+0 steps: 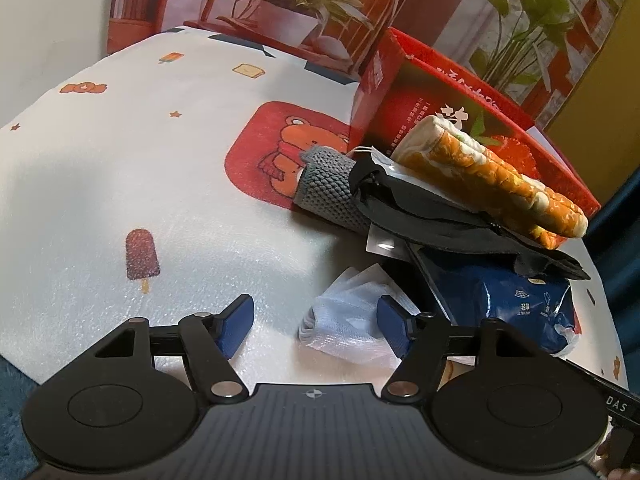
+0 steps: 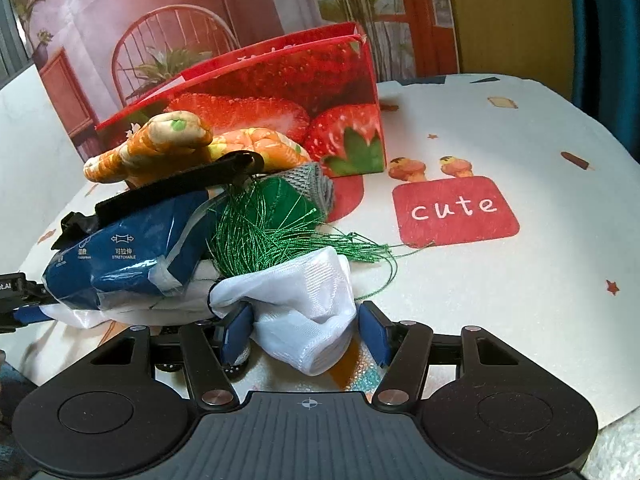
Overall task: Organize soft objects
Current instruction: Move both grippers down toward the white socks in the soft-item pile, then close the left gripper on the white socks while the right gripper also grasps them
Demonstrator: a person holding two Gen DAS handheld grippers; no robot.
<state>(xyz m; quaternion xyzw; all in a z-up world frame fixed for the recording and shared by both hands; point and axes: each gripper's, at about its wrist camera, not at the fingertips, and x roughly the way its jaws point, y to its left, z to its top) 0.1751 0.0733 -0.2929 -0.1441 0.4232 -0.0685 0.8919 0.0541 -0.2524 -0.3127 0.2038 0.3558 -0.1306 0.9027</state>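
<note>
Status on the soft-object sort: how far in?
Done: nothing visibly sorted; the pile sits beside the strawberry box. In hand: white cloth between the right gripper's fingers; left gripper open beside it. Left: orange plush, black strap, grey cloth, blue packet, green tassel.

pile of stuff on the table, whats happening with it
A person with two handheld grippers is sorting soft items heaped before a strawberry box. The right gripper straddles a white cloth at the pile's edge; whether it is pinched is unclear. The left gripper is open, one pad beside the cloth. Nothing is lifted yet.
</note>
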